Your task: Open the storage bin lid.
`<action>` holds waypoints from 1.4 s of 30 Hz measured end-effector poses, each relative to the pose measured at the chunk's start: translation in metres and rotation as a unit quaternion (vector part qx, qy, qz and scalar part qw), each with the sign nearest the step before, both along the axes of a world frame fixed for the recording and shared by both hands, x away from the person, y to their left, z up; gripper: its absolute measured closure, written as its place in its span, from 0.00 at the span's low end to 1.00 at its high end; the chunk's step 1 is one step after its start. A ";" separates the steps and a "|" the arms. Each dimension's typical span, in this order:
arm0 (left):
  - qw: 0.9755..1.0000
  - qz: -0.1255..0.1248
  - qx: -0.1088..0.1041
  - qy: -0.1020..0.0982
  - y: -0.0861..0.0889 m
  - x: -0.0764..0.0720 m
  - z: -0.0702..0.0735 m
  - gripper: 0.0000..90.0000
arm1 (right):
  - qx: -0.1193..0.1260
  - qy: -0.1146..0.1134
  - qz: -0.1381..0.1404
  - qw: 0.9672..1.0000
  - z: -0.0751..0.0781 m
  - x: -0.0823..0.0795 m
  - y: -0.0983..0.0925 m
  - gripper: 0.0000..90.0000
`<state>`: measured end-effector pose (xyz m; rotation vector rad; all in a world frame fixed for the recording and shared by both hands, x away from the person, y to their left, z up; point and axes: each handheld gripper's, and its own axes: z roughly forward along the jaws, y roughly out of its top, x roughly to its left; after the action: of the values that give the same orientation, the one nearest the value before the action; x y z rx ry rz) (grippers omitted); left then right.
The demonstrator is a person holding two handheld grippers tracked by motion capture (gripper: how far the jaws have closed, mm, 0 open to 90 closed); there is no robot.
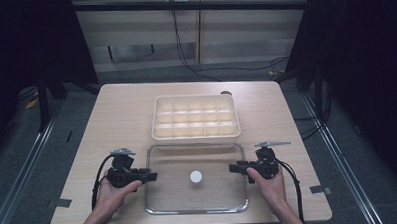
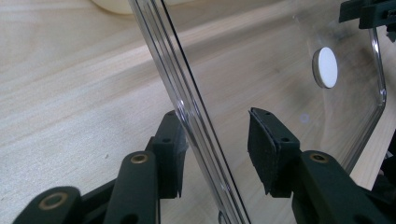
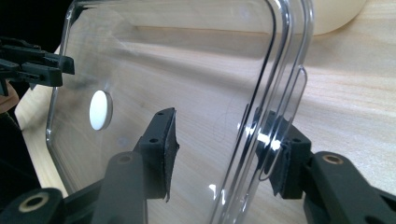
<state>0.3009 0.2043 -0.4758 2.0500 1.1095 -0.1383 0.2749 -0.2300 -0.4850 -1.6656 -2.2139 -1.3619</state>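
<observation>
a dim room with dark curtains at the sides and pale panels behind, cables on the floor, and in the middle a light wooden tabletop (image 1: 117,125). the biggest thing on it is a cream divided box (image 1: 195,117) with rows of small compartments, standing toward the far edge. just in front of it, along the near edge, lies the clear lid (image 1: 196,178) — a transparent rounded rectangle flat on the wood, a small white knob (image 1: 196,177) at its centre.

the left claw (image 1: 151,176) sits at the lid's left rim, the right claw (image 1: 233,167) at its right rim. in the left gripper view the rim (image 2: 201,135) runs between the pads with a plain gap on one side; the right gripper view shows the same. both claws are released, straddling the edge without pressing it.

the risk, as i judge it: pulling the claws away while a pad still brushes the rim could drag or tip the lid, sliding it against the box or off the near edge — the plastic looks slick and light.
</observation>
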 end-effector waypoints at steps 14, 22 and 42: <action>1.000 -0.003 0.022 0.006 -0.002 0.005 -0.006 0.66 | -0.036 0.005 -0.007 0.999 -0.010 0.008 0.005 0.43; 1.000 0.000 0.027 0.016 -0.003 0.009 -0.012 0.67 | -0.065 -0.001 -0.009 0.998 -0.012 0.008 0.008 0.37; 0.998 0.027 0.051 -0.003 0.003 0.021 -0.008 0.46 | -0.055 -0.031 -0.025 0.998 0.002 0.016 -0.003 0.38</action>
<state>0.3217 0.2076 -0.4834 2.1055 1.1891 -0.0501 0.2906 -0.2334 -0.4831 -1.7494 -2.3365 -1.3433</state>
